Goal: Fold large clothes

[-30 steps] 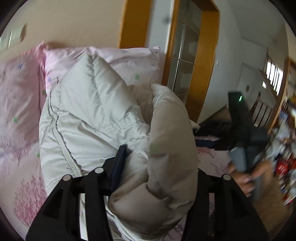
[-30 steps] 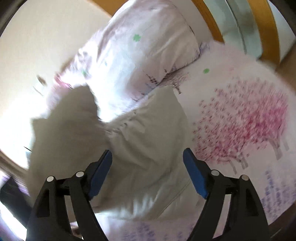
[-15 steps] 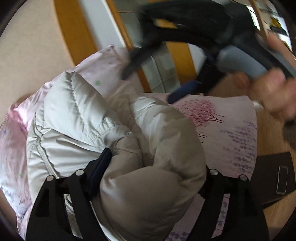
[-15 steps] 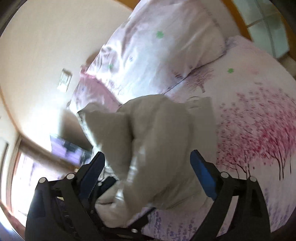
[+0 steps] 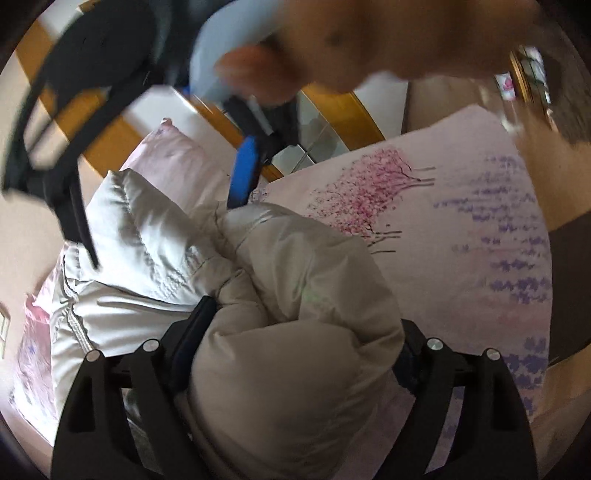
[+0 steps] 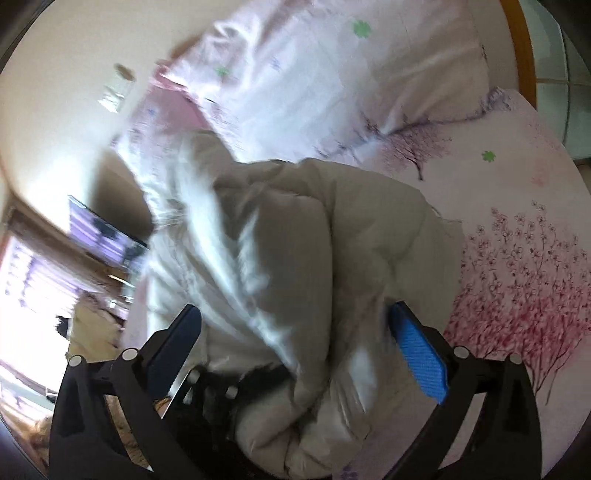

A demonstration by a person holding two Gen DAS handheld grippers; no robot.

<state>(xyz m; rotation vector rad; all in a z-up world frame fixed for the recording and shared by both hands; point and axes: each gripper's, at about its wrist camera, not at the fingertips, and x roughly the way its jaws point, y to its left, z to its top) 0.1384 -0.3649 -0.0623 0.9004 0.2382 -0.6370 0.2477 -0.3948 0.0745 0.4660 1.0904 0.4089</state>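
A puffy beige-and-white down jacket (image 5: pixel 295 280) lies bunched on the pink floral bed sheet (image 5: pixel 461 229). My left gripper (image 5: pixel 303 321) straddles a thick rolled fold of it. Its jaws are opening, and the fabric still fills the gap and bulges against the left pad (image 5: pixel 192 332); the right pad is hidden under the fold. My right gripper (image 5: pixel 166 214) hovers over the far side of the jacket with its blue pad (image 5: pixel 242 173) near the fabric. In the right wrist view the right gripper (image 6: pixel 295 314) stands wide open above the jacket (image 6: pixel 314 229), its pads clear of the cloth.
Two pink pillows (image 6: pixel 332 74) lean at the head of the bed by a cream wall. A wooden door frame (image 5: pixel 332 107) stands beyond. A person's hand (image 5: pixel 369 33) is close overhead. A dark flat object (image 5: pixel 569 280) lies off the bed's edge.
The left gripper rolled and sank toward the bed with the jacket fold, its jaws widening. The right gripper swung in over the jacket and opened wider.
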